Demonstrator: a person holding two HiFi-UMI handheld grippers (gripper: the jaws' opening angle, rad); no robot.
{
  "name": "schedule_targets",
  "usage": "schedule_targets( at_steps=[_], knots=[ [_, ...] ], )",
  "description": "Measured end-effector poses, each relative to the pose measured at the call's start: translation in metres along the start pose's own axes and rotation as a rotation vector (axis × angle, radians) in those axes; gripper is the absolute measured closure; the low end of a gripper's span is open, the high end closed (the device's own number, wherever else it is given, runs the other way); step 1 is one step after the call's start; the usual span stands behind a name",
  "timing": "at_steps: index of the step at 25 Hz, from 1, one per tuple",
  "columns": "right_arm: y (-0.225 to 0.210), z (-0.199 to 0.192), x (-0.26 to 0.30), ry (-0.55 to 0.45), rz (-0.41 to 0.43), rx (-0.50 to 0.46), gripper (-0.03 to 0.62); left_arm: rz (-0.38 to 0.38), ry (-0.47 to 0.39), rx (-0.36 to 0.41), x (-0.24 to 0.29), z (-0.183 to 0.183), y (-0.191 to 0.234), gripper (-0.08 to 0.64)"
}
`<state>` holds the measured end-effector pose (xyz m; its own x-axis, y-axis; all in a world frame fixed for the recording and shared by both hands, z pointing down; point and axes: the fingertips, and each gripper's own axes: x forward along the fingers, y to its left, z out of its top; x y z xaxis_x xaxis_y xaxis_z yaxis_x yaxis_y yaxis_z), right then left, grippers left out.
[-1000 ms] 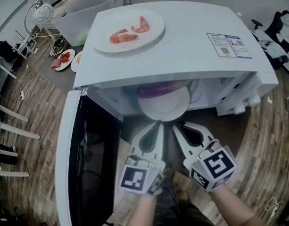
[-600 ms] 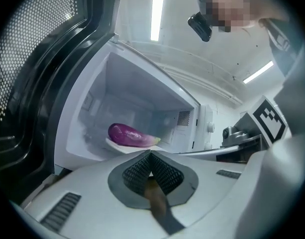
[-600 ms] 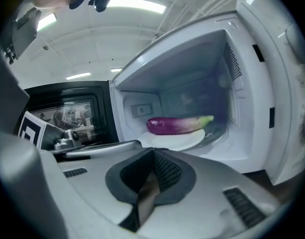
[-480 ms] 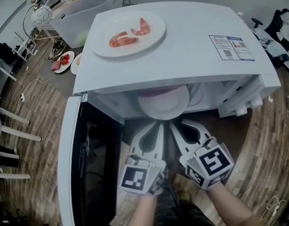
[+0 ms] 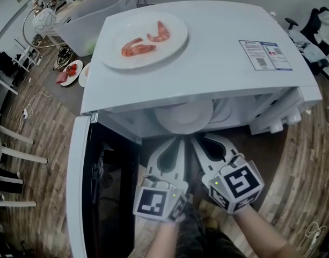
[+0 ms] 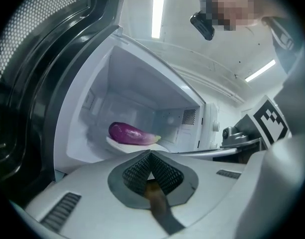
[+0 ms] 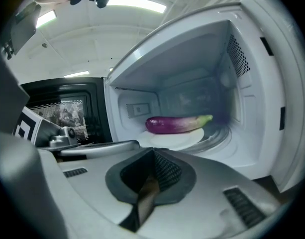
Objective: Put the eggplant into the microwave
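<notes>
A purple eggplant [image 6: 130, 133] [image 7: 174, 124] with a green stem lies on a white plate [image 7: 179, 139] [image 5: 183, 117] inside the open white microwave [image 5: 223, 52]. In the head view the microwave's roof hides the eggplant and only the plate's front edge shows. My left gripper [image 5: 180, 140] [image 6: 150, 154] and right gripper [image 5: 195, 138] [image 7: 153, 152] sit side by side just in front of the opening. Both point into it, both are shut, and neither holds anything. Neither touches the plate.
The microwave door [image 5: 78, 187] hangs open to the left of my left gripper. A plate of shrimp [image 5: 144, 39] rests on the microwave's top. The control knobs [image 5: 282, 120] are at the right. Chairs, dishes and a clear bin stand at the far left on the wood floor.
My right gripper has edged slightly left, closer to the left one. The purple of the eggplant, seen earlier in the head view, is now hidden under the microwave's roof.
</notes>
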<state>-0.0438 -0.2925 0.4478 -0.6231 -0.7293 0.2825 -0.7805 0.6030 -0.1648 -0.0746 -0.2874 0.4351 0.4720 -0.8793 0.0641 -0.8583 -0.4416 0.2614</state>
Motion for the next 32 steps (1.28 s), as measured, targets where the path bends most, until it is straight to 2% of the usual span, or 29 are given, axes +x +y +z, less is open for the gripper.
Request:
schedule_targets(
  at_steps=[17, 22, 32],
  knots=[
    [-0.005, 0.001, 0.015, 0.01, -0.017, 0.028, 0.589, 0.044, 0.078, -0.002, 0.015, 0.001, 0.012, 0.557],
    [-0.003, 0.002, 0.019, 0.012, -0.016, 0.048, 0.589, 0.041, 0.084, -0.038, 0.018, -0.001, 0.016, 0.557],
    [-0.001, 0.006, 0.024, 0.001, -0.011, 0.099, 0.589, 0.043, 0.096, -0.058, 0.02, -0.002, 0.021, 0.557]
  ],
)
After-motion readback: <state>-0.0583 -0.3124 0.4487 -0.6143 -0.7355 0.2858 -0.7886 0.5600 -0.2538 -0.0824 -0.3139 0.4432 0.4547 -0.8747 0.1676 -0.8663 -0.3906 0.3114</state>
